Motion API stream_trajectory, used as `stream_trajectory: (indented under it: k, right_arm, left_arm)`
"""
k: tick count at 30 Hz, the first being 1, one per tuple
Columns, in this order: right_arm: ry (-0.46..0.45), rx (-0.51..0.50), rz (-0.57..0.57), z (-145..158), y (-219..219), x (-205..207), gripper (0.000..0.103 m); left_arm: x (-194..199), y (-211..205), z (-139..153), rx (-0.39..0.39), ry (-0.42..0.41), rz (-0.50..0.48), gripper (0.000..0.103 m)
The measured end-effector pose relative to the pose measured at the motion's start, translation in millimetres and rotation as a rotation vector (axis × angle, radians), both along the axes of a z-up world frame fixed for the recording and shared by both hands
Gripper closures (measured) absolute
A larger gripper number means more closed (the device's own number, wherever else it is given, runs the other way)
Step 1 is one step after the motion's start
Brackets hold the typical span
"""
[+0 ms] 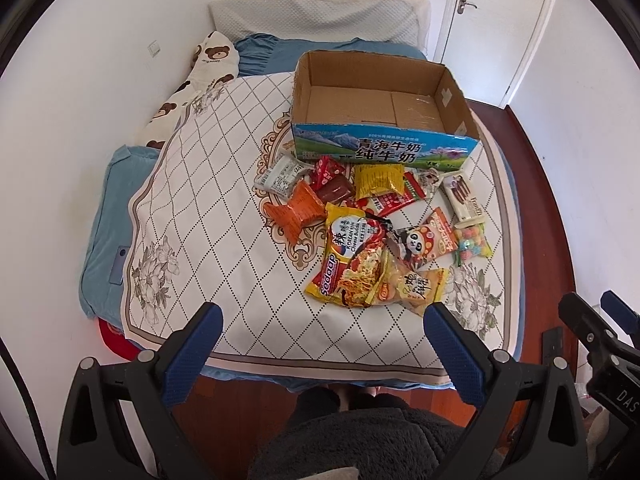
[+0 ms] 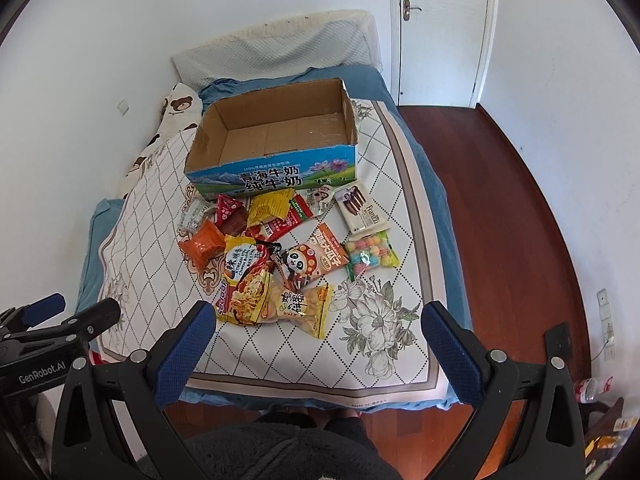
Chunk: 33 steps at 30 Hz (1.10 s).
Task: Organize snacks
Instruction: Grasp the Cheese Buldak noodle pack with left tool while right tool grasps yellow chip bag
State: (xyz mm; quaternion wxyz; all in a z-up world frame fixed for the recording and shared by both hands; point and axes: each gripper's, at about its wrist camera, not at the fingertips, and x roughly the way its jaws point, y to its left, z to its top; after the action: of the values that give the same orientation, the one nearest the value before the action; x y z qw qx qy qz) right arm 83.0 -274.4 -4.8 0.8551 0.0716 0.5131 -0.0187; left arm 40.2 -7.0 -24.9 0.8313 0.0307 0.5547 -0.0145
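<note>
The left gripper has its blue fingers spread wide and holds nothing; the right gripper is the same, open and empty. Both hang above the near edge of the bed, over the person's dark fuzzy clothing.

The bed is covered with a white quilt that has a diamond pattern and grey flowers. It stands against a white wall, with a pillow at the far end. The floor is red-brown wood, and a white door is closed.

On the quilt an open cardboard box with a blue printed front is empty. Just before it lie the snack packets in a loose pile, some overlapping: a yellow noodle pack, an orange packet, a panda packet and a bag of coloured candies.
</note>
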Motion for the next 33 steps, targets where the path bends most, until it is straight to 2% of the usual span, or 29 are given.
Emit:
stream_trajectory:
  k: [5,9,11,13,14,17,20,24,27,30,33]
  right_arm:
    - [0.063,0.038,-0.044,-48,-19,33,0.000]
    - [0.142,0.119,-0.049,-97,-32,66,0.000]
    - [0.173,0.133,-0.029,-123,-34,82,0.005]
    - [0.215,0.139,0.001,-149,-33,97,0.023]
    - [0.237,0.159,0.017,-162,-33,105,0.027]
    - [0.291,0.164,0.070,-194,-30,128,0.029]
    - [0.304,0.094,0.155,-212,-18,147,0.029]
    - [0.329,0.040,0.227,-219,-7,159,0.028]
    - [0.326,0.006,0.290,-215,6,158,0.028]
    - [0.331,-0.063,0.390,-213,29,152,0.028]
    - [0.358,-0.101,0.514,-217,57,140,0.028]
  left_arm:
    - [45,-7,-54,0.066,0.057,-0.008,0.000]
    - [82,-20,-114,0.112,0.160,-0.042,0.000]
    - [99,-30,-146,0.133,0.221,-0.069,0.000]
    - [113,-41,-176,0.163,0.270,-0.089,0.004]
    - [119,-45,-192,0.174,0.301,-0.093,0.005]
    - [132,-54,-227,0.195,0.357,-0.117,0.007]
    - [141,-62,-254,0.233,0.392,-0.168,0.007]
    - [148,-57,-265,0.133,0.409,-0.182,0.008]
    - [150,-41,-265,0.008,0.422,-0.171,0.023]
    - [149,-25,-261,-0.051,0.413,-0.172,0.023]
    - [148,-13,-259,-0.067,0.411,-0.188,0.024]
